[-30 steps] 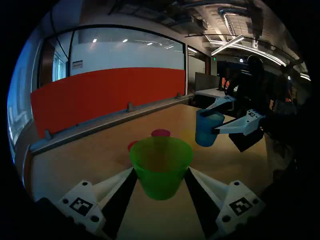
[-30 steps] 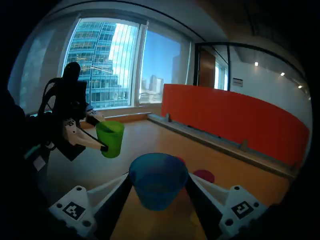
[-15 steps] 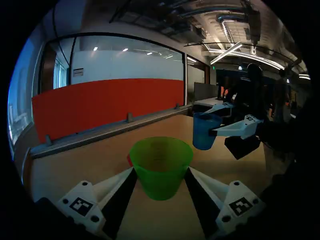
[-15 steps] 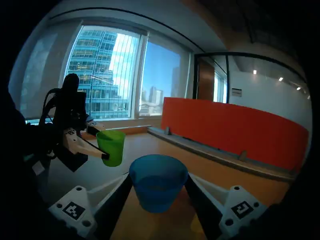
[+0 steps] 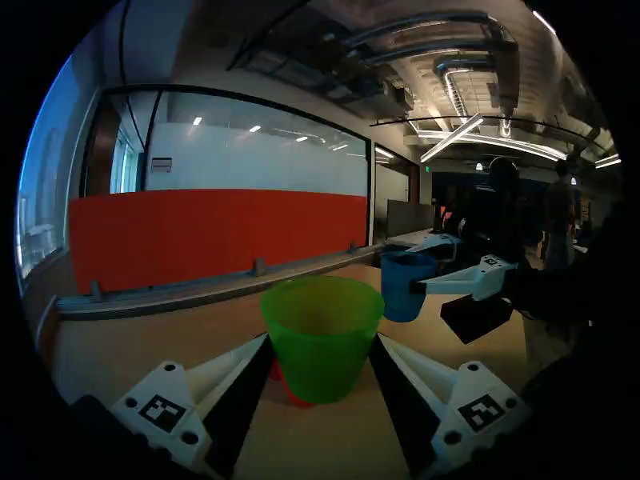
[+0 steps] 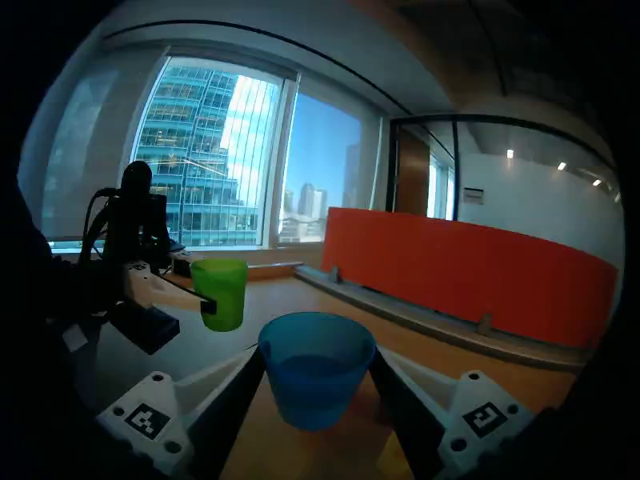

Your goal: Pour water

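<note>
Raised higher, pre-pour: green plastic cup (image 5: 322, 316) clamped in left gripper (image 5: 322, 352), blue plastic cup (image 6: 317, 364) of water clamped in right gripper (image 6: 317, 384); next, bring together and tip blue over green.

I'm working in an office: glass-walled room (image 5: 256, 152), orange desk partition (image 5: 216, 232), exposed ceiling ducts (image 5: 456, 72) with strip lights (image 5: 452, 138), tall windows (image 6: 320, 168) facing city towers (image 6: 188, 160)

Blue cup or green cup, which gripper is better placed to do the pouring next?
Right, probably. The right gripper holds the blue cup, which looks to hold water; the green cup in the left gripper looks empty and upright.
</note>
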{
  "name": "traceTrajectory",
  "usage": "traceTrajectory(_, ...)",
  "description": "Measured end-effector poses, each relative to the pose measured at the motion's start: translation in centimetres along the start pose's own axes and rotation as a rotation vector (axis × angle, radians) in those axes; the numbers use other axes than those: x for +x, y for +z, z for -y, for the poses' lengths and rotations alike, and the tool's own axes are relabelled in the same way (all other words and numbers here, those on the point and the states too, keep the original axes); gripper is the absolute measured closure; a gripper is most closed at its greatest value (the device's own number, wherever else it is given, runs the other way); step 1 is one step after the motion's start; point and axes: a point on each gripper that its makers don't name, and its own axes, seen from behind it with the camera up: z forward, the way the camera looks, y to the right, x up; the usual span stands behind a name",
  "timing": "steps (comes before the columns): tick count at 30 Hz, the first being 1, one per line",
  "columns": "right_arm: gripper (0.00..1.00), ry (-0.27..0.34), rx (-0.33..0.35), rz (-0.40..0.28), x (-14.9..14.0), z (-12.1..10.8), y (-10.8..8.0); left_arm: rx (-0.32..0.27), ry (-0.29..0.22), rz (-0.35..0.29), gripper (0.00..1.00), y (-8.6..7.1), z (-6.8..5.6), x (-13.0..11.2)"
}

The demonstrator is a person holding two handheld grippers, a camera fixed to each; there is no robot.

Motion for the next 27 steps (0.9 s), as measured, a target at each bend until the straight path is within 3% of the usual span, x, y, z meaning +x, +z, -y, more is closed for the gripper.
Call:
traceTrajectory(11, 0.08, -0.013, 0.005, -0.013, 0.9, 0.3, 0.3, -0.005, 0.005, -0.057, 0.19, -0.8, -0.5, 1.2)
traceTrajectory(27, 0.08, -0.028, 0.026, -0.022, 2.0, 0.4, 0.7, -0.013, 0.019, -0.035, 0.19, -0.3, -0.8, 0.1)
